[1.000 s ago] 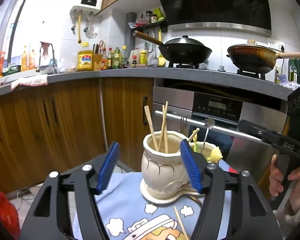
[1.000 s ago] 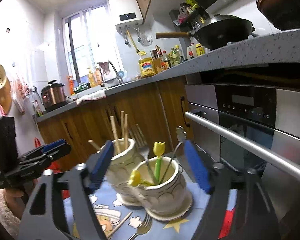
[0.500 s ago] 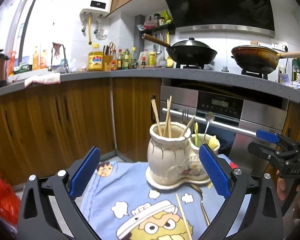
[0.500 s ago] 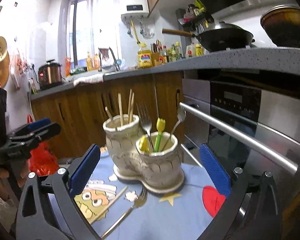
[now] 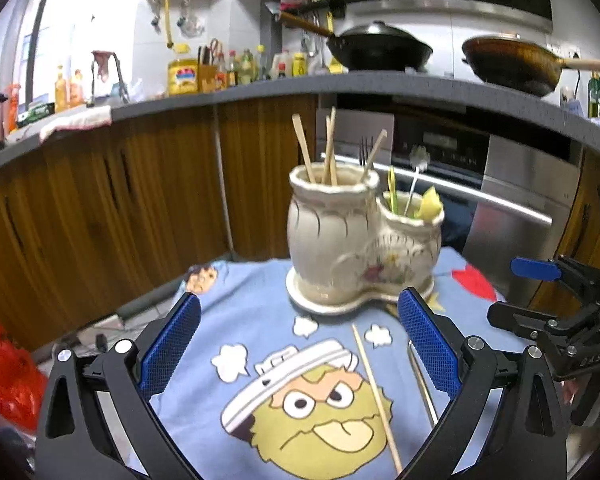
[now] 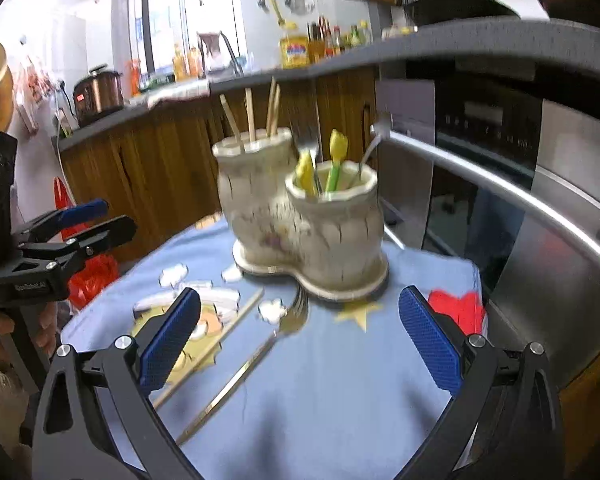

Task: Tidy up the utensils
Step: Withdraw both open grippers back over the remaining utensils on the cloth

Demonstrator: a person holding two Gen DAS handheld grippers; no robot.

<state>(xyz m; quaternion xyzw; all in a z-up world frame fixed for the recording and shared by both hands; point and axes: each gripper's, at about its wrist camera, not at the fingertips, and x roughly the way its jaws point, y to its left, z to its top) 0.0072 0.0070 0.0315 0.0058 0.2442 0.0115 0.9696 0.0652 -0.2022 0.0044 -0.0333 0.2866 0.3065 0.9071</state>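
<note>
In the left wrist view, the left gripper (image 5: 298, 334) hangs above a blue cloth (image 5: 240, 320) with a cartoon face printed on it, and its jaws are spread wide with nothing between them. The blue pads (image 5: 428, 344) have a fine ribbed rubber texture. Behind them stands the ceramic holder (image 5: 356, 240), a cream, glazed double pot with carved curved lines and a flat base plate. The taller pot carries wooden chopsticks (image 5: 328, 148), thin and straight; the lower pot has a yellow-green utensil and a metal one. One loose chopstick (image 5: 374, 392) lies on the cloth in front of the holder, and just beside it, near the right pad, a thin metal handle (image 5: 422, 384). The right gripper (image 5: 540, 296) shows at the right edge.

In the right wrist view, the right gripper (image 6: 298, 334) is also wide open and empty. Below it a shiny steel fork (image 6: 252, 364) lies diagonally on the cloth, its tines close to the base of the holder, with the chopstick almost parallel on its left. This view is a little blurred.

I judge the sorting is nearly finished: two pieces are left on the cloth. The next move seems to be a pick-up. Both pieces lie flat and are thin, so the jaws must come down low and close across the shaft; smooth steel may slip.
</note>
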